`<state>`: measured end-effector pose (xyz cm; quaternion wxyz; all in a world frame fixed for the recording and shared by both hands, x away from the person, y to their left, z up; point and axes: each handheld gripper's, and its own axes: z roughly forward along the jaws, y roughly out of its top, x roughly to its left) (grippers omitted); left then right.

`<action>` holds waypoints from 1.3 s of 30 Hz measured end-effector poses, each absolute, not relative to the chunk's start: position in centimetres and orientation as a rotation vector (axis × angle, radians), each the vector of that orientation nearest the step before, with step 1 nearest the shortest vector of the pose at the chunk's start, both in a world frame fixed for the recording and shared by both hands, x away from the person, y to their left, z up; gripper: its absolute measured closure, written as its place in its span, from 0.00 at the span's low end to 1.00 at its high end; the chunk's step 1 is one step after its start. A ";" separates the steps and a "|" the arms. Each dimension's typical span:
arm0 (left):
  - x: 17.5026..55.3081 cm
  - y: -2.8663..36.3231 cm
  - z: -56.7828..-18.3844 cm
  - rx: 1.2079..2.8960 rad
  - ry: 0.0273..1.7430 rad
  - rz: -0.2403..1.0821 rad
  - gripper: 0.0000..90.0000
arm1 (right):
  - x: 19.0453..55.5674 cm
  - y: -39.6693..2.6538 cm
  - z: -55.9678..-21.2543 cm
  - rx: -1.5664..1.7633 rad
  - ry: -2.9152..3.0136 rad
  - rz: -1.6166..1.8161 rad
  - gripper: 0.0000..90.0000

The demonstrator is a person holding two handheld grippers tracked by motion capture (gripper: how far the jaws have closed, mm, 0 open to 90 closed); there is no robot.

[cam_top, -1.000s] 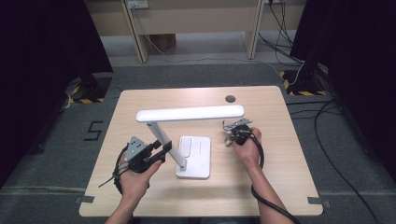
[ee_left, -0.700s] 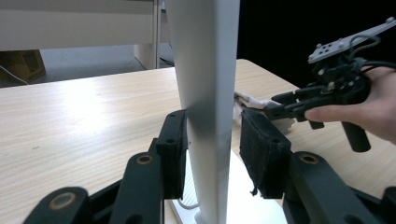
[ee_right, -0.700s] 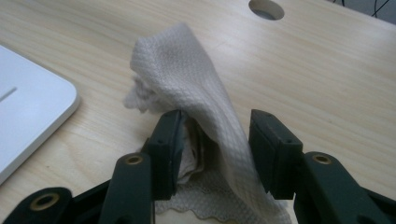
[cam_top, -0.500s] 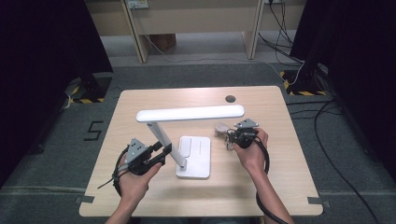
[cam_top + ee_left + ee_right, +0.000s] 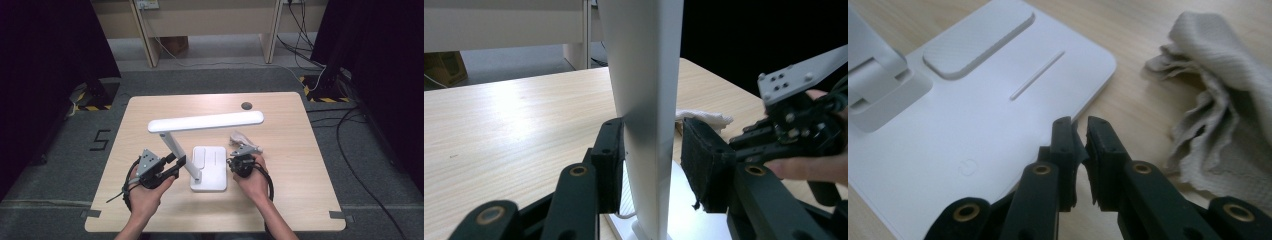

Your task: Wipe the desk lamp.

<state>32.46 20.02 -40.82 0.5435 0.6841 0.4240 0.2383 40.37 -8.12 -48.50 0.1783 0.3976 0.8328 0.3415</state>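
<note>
High view, left to right: the left tongs [image 5: 172, 166] sit at about 8 o'clock on the table [image 5: 310, 165], held in the person's left hand [image 5: 147, 192]. In the left gripper view they are clamped on the slanted white arm [image 5: 644, 115] of the desk lamp [image 5: 205, 121], one pad on each side of it, low on the arm near its foot. The lamp's long head runs across the middle of the table, and its flat white base [image 5: 209, 167] lies at about 6 o'clock, between the two hands. Just beside the base, at about 5 o'clock, the right tongs [image 5: 239, 161] are held in the right hand [image 5: 255, 180]. In the right gripper view those tongs [image 5: 1079, 135] have just been closing and now stand narrow, nearly together with nothing between them, hovering over the near edge of the base. A crumpled white cloth [image 5: 243, 141] lies on the table just past the right tongs, at about 3 o'clock from the base [image 5: 973, 115] and apart from it.
</note>
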 end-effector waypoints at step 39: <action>30.9 23.7 -41.4 1.738 0.969 0.519 0.46 | 39.4 -7.7 -49.3 1.086 2.348 0.978 0.76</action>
